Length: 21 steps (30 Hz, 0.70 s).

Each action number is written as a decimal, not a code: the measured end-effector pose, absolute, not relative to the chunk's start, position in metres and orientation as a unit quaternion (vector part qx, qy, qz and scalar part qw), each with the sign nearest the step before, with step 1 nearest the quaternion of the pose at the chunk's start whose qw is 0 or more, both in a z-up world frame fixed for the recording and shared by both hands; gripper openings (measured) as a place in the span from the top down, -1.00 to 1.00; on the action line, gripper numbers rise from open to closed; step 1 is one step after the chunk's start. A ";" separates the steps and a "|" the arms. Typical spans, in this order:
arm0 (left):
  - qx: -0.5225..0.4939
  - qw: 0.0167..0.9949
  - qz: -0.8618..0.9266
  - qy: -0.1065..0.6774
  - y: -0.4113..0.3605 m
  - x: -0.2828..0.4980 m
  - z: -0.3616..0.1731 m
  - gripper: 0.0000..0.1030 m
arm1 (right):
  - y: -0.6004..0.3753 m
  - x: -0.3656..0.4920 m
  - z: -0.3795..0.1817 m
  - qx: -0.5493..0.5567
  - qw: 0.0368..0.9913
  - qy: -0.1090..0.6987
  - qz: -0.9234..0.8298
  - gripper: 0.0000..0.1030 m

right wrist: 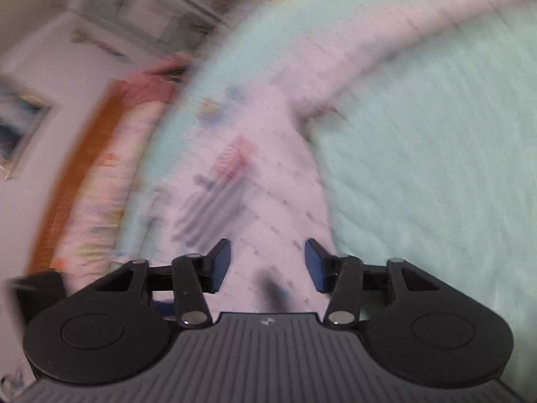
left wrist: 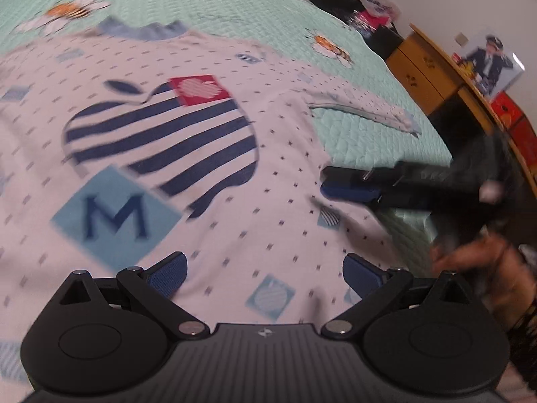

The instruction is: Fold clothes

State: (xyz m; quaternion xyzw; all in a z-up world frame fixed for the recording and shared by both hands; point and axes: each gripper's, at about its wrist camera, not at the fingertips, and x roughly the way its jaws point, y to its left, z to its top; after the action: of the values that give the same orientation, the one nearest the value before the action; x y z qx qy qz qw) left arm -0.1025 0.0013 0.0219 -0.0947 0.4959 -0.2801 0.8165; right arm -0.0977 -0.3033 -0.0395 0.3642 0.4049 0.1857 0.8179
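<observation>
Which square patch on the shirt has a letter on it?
The light blue patch below the striped apple, marked with a dark M. The red patch at the apple's top shows a pale apple shape, no letter.

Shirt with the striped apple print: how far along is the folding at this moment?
Barely begun. Done: the shirt lies spread face up on the green quilt, with one sleeve still stretched out to the side. In hand: nothing; the left gripper hangs open over the hem, and the right gripper is open too, over the shirt's edge in a blurred view. Left: every fold.
</observation>
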 end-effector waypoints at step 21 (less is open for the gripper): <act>-0.293 0.908 0.137 0.267 0.308 -0.123 0.047 -0.68 | -0.176 -0.113 0.022 0.194 0.878 0.391 0.197 -0.38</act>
State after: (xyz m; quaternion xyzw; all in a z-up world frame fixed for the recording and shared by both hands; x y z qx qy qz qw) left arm -0.1227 0.3082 0.0472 -0.2932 0.2668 0.1369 0.9078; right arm -0.1134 -0.1764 0.0217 0.1944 0.3905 0.1969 0.8780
